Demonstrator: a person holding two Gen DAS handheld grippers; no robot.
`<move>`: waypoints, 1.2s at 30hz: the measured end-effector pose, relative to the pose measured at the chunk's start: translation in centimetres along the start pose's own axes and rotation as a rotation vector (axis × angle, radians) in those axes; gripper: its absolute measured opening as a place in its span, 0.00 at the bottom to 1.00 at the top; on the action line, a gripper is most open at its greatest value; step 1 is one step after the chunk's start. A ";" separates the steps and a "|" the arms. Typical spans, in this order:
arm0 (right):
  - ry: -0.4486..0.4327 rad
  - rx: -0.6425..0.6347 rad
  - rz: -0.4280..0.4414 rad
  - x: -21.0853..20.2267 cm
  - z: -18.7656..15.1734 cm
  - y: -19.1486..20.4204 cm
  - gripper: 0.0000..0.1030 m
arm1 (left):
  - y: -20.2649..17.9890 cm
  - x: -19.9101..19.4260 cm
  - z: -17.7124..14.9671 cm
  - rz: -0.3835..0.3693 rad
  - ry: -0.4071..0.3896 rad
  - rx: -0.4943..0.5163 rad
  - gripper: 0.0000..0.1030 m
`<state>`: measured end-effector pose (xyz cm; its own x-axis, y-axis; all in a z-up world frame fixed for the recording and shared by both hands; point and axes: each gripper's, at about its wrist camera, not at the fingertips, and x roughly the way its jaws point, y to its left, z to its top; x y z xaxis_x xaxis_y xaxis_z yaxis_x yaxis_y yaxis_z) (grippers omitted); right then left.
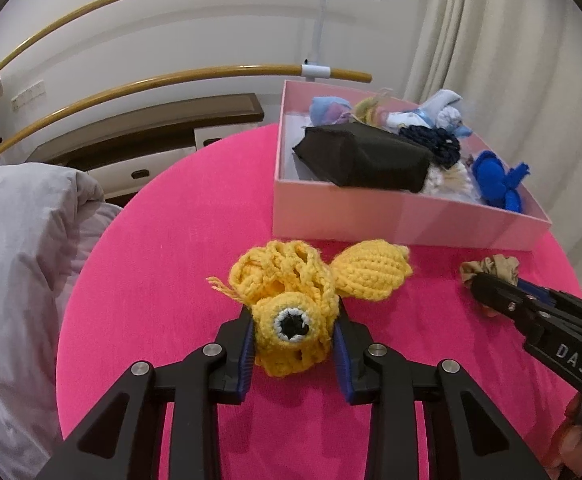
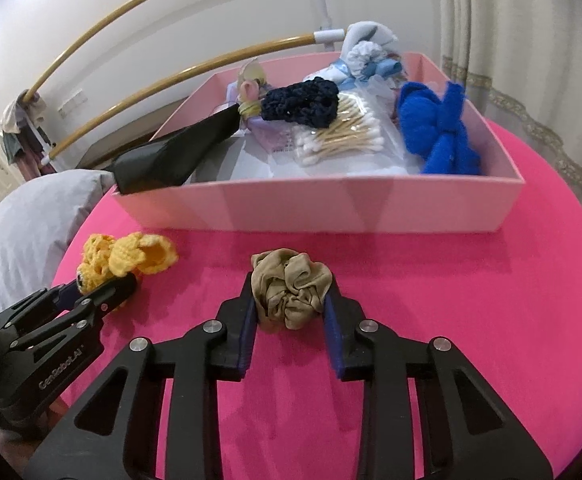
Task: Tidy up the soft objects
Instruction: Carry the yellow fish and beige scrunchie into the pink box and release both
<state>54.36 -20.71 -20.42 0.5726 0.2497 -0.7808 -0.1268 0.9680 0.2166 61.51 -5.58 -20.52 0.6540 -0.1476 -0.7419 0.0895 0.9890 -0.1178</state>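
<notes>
Two handheld grippers work over a round tabletop (image 2: 451,300) covered in bright pink cloth. The left gripper (image 1: 295,332) has its jaws partly closed around a yellow crocheted toy (image 1: 291,300) with one black-and-white eye; both blue pads press against the toy's sides, and the toy rests on the cloth at the near left. A rounded yellow part of it sticks out to the right, beyond the jaws.

The right gripper (image 2: 289,306) has its jaws at a similar narrow width, closed on a crumpled tan scrunchie (image 2: 289,294) that lies near the middle of the tabletop. The two grippers are well apart.

Just beyond both sits a shallow pink box (image 2: 311,208), its near wall facing the grippers. Inside are a black pouch (image 2: 171,160) leaning over the left corner, a dark navy scrunchie (image 2: 299,100), a pack of cotton swabs (image 2: 339,132), a bright blue knitted bow (image 2: 439,128) at the right, and pale blue and white fabric pieces (image 2: 367,56) at the far side.

Bare pink cloth lies between the box and the grippers, and more to the right. The tabletop edge curves close on the left, beside grey bedding (image 1: 23,260).
</notes>
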 end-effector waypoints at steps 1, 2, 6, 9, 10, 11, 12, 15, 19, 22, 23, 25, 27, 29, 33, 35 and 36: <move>-0.001 -0.001 0.001 -0.3 0.1 -0.1 0.27 | 0.0 -0.3 -0.2 -0.004 0.001 -0.002 0.28; -0.005 -0.001 0.002 -0.9 -0.3 -0.2 0.27 | 0.0 -0.7 -0.4 -0.008 0.001 -0.003 0.28; -0.019 -0.001 0.011 -3.0 -1.4 -0.4 0.27 | -0.1 -2.5 -1.2 -0.024 0.000 -0.004 0.27; -0.032 0.001 0.019 -4.5 -1.9 -0.7 0.27 | -0.4 -4.2 -1.8 -0.033 -0.010 0.001 0.27; -0.036 0.002 0.020 -5.0 -2.1 -0.7 0.27 | -0.5 -4.7 -2.0 -0.035 -0.014 0.004 0.27; -0.041 0.004 0.024 -5.6 -2.3 -0.8 0.27 | -0.6 -5.4 -2.2 -0.038 -0.018 0.007 0.27; -0.047 0.005 0.028 -6.1 -2.5 -0.9 0.27 | -0.8 -6.1 -2.4 -0.042 -0.023 0.011 0.27; -0.068 0.004 0.035 -7.7 -3.1 -0.8 0.27 | -1.4 -8.4 -3.1 -0.045 -0.042 0.031 0.27; -0.092 -0.004 0.045 -9.5 -3.6 -0.3 0.27 | -2.5 -11.0 -3.9 -0.049 -0.065 0.049 0.27; -0.113 -0.012 0.053 -10.9 -3.8 0.1 0.27 | -3.1 -13.1 -4.4 -0.044 -0.086 0.064 0.27; -0.122 -0.016 0.056 -11.5 -3.8 0.3 0.27 | -3.3 -13.5 -4.5 -0.043 -0.090 0.065 0.27; -0.133 -0.020 0.060 -12.1 -3.9 0.5 0.27 | -3.4 -14.6 -4.7 -0.039 -0.101 0.068 0.27; -0.143 -0.026 0.061 -12.8 -4.0 0.8 0.27 | -3.4 -15.7 -4.9 -0.038 -0.111 0.070 0.27; -0.150 -0.029 0.064 -13.3 -4.0 1.0 0.27 | -3.4 -16.5 -5.1 -0.037 -0.119 0.072 0.27; -0.157 -0.031 0.070 -13.9 -4.1 1.1 0.27 | -3.2 -18.1 -5.4 -0.039 -0.133 0.074 0.27; -0.161 -0.030 0.075 -14.1 -4.0 1.1 0.27 | -3.1 -18.6 -5.2 -0.044 -0.138 0.072 0.27; -0.165 -0.031 0.075 -14.3 -3.9 1.0 0.27 | -3.0 -18.8 -4.9 -0.044 -0.142 0.071 0.27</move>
<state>42.89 -23.24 -11.39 0.6853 0.3164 -0.6560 -0.1976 0.9477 0.2507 45.28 -5.86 -9.50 0.7472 -0.1927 -0.6360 0.1702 0.9806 -0.0972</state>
